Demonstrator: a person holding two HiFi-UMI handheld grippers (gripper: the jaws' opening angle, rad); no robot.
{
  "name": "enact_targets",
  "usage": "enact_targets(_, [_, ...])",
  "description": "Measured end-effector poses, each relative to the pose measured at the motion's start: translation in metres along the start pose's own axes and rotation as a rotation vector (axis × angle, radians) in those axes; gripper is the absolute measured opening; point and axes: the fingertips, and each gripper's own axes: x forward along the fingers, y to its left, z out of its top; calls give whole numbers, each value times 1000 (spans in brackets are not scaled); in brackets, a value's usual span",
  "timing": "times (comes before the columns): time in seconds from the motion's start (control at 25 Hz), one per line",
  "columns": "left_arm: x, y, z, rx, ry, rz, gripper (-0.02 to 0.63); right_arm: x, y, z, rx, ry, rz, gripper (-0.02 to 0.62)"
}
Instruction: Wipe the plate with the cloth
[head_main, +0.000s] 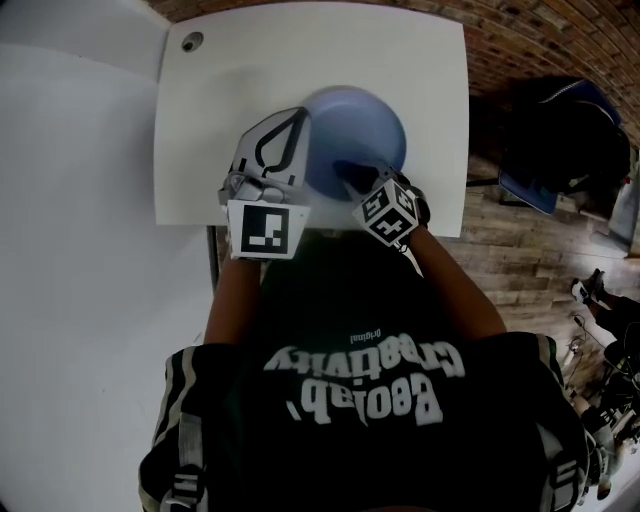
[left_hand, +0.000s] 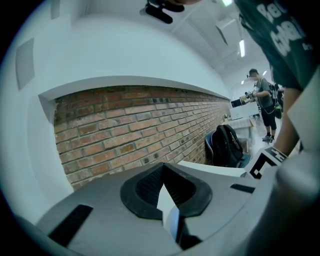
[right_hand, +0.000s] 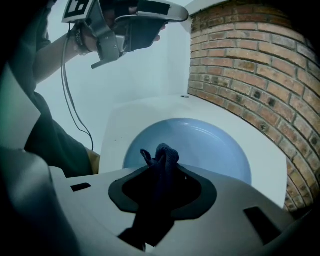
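Right tool (right_hand: 161, 192) clamping dark cloth (right_hand: 165, 155) over blue plate (right_hand: 212, 145), left tool (left_hand: 164, 192) closed

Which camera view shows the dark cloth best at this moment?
The right gripper view: the cloth stands bunched between the right gripper's jaws, shut on it, above the blue plate. The head view shows only a dark patch of it over the plate. The left gripper view shows none of it.

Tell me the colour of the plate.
The plate is plain light blue, clearest in the right gripper view.
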Motion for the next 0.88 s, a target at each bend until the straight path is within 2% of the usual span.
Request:
enact_targets(0.52, [10, -8, 16, 33, -23, -3, 3, -15, -25, -18, 37, 0, -59, 104])
enact_targets(0.88, [14, -5, 17, 44, -3, 6, 3, -19, -69, -25, 110, -3, -138, 104])
